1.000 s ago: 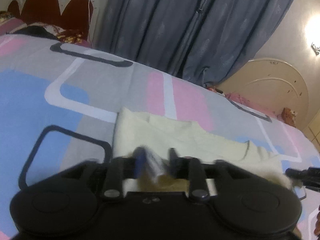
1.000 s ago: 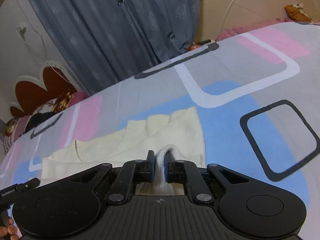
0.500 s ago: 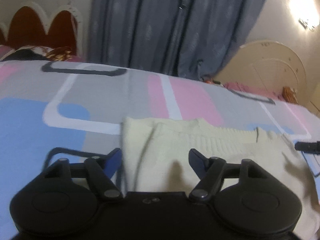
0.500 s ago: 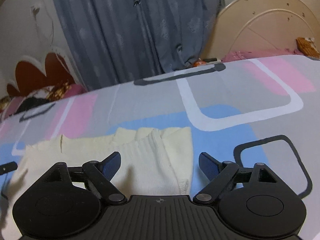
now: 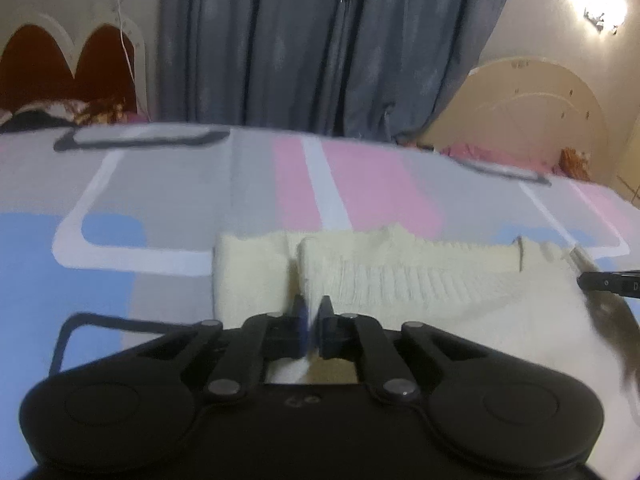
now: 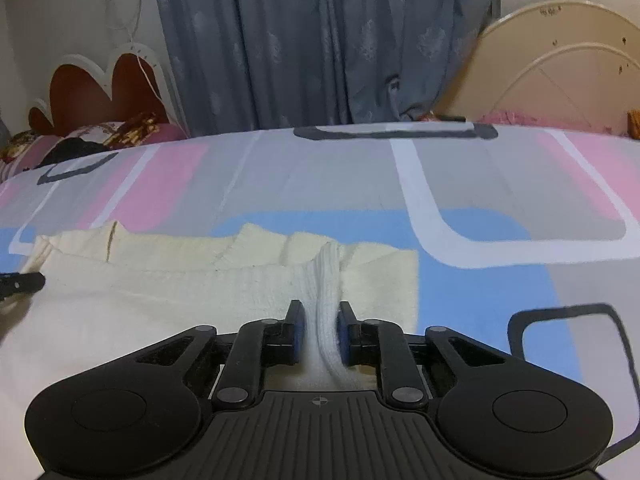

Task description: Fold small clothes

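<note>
A small cream knit garment lies flat on the patterned bedsheet, also in the right wrist view. My left gripper is shut on a pinch of the garment's near edge at its left side. My right gripper is shut on a raised fold of the garment at its right side. The tip of the right gripper shows at the right of the left wrist view. The tip of the left gripper shows at the left of the right wrist view.
The bedsheet has grey, pink, blue and white blocks. A grey curtain hangs behind the bed. A scalloped headboard with pillows is at the far left. A cream arched bed end stands at the far right.
Both grippers let go of the cloth and opened half a second ago. Both have now shut again on the garment's near edge, farther along the fold.
</note>
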The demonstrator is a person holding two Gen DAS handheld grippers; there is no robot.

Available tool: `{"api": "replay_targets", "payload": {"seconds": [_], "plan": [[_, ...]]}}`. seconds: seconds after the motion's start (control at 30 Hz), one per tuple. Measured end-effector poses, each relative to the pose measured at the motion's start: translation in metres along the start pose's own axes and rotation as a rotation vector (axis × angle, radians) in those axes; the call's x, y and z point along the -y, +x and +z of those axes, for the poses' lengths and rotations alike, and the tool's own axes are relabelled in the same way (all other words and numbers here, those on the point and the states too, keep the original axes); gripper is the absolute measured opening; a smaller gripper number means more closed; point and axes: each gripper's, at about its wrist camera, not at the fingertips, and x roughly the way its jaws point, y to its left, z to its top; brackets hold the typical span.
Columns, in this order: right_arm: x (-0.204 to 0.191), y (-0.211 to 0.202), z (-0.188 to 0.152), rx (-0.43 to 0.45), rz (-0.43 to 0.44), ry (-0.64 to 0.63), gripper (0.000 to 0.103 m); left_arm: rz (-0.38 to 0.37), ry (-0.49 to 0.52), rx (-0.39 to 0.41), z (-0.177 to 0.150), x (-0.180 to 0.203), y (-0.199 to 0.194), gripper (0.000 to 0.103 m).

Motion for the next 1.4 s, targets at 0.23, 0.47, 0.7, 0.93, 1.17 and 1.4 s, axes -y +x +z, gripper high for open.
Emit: {"api": "replay_targets", "payload": {"seconds": [0.23, 0.47, 0.7, 0.93, 1.17, 1.4], "plan": [[0.000, -0.022, 0.013, 0.130, 0.007, 0.026, 0.003, 0.007, -0.019, 0.123, 0.014, 0.003, -0.014, 0.003], [0.009, 0.004, 0.026, 0.101, -0.041, 0.064, 0.003, 0.062, -0.042, 0.083, 0.019, 0.003, 0.017, 0.003], [0.010, 0.024, 0.018, 0.040, -0.087, 0.046, 0.003, 0.149, -0.016, 0.062, 0.011, 0.008, 0.029, 0.022], [0.005, -0.016, 0.020, 0.094, -0.052, 0.068, 0.043, 0.123, -0.018, 0.075, 0.007, 0.010, -0.016, 0.061], [-0.052, -0.035, 0.002, 0.087, 0.079, -0.022, 0.058, 0.025, 0.081, 0.048, -0.006, 0.058, -0.031, 0.064], [-0.101, -0.016, -0.026, -0.001, 0.124, -0.113, 0.038, 0.046, 0.106, -0.050, -0.024, 0.072, -0.003, 0.064]]}}
